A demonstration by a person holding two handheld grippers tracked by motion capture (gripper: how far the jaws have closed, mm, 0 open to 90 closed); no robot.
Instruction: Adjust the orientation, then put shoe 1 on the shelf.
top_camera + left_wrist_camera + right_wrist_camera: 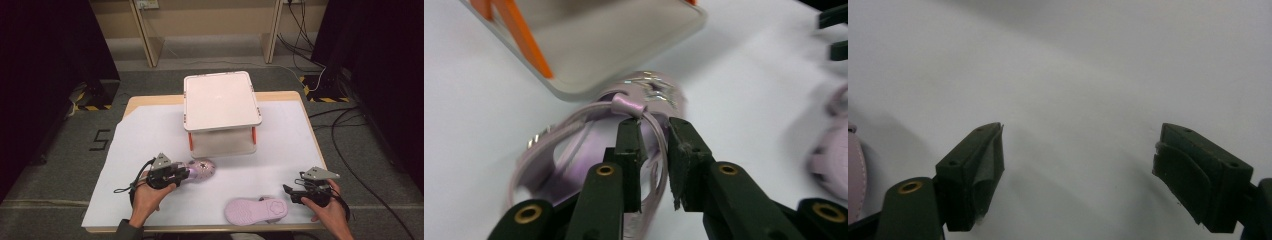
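The left gripper [184, 172] sits low over the white surface [150, 135], its jaws drawn narrow around a thin strap of a pale pink sandal [200, 170]. In the left gripper view the 2 black jaws pinch that strap [659, 145] between them, just behind a small pink toggle [628, 105], with the sandal's glittery front [654, 92] lying beyond the jaw tips. Ahead of this gripper, close past the sandal, stands a white lidded bin [221, 112] with orange latches [190, 141]; its rim and an orange latch [524, 37] appear just beyond the sandal in the left gripper view.

The right gripper [289, 192] hovers near the surface with its jaws spread wide and nothing between them; the right gripper view shows bare white surface [1073, 100] between the 2 jaws. Just beside its jaw tips, toward the left gripper, a 2nd pink sandal [256, 210] lies sole up, a flower shape moulded at its heel end. A sliver of pink [854, 175] edges the right gripper view next to 1 jaw. The 2 sandals lie apart from each other.
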